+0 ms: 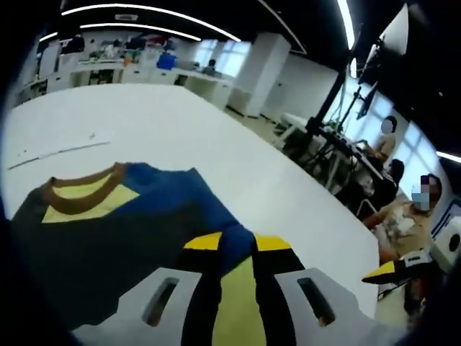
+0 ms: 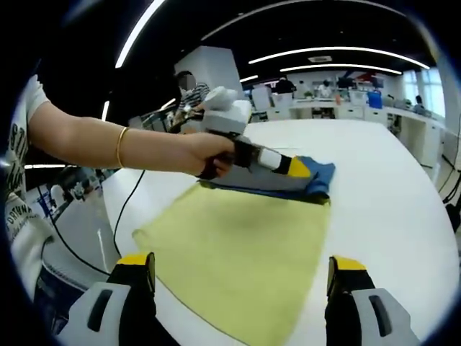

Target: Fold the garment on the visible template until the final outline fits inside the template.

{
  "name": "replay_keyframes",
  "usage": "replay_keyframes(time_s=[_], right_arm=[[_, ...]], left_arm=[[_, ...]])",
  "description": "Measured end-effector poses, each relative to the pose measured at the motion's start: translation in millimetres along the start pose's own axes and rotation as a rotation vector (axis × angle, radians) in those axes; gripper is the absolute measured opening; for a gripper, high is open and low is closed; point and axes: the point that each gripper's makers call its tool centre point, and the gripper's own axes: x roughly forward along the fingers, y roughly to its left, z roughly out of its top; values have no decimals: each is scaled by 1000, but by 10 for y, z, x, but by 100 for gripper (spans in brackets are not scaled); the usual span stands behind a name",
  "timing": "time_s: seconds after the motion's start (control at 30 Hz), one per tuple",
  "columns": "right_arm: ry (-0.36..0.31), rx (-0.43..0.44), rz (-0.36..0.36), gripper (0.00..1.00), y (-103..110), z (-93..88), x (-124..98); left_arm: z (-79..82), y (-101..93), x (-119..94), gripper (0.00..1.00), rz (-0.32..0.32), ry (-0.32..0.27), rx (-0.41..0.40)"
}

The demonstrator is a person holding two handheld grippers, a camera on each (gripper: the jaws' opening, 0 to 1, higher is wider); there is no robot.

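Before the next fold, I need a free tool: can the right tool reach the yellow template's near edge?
Probably yes: the right tool is open just above the template, nothing between.

A lab: long white worktables (image 1: 180,137), ceiling strip lights (image 1: 144,11), camera stands (image 1: 331,108).

No readable text, labels, brands, numbers or signs anywhere. The person's white shirt sleeve (image 2: 16,155) at the edge of the right gripper view carries dark printed lettering, but it is cut off and too blurred to read. Nothing legible on the garment (image 1: 115,238), the yellow template (image 2: 245,252) or the counter (image 1: 180,137).
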Motion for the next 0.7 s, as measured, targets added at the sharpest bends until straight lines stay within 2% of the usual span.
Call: replay_keyframes(time_s=[0.17,0.47,0.7], right_arm=[[12,-8,15,99,27,-12,14],[37,-37,42,99,72,-10,45],[52,-65,76,99,113,-1,73]], left_arm=[[109,-55,-72,43,-30,-32,76],[145,-63,-255,65,-63,-76,133],[151,-105,-487,82,-87,-114,159]])
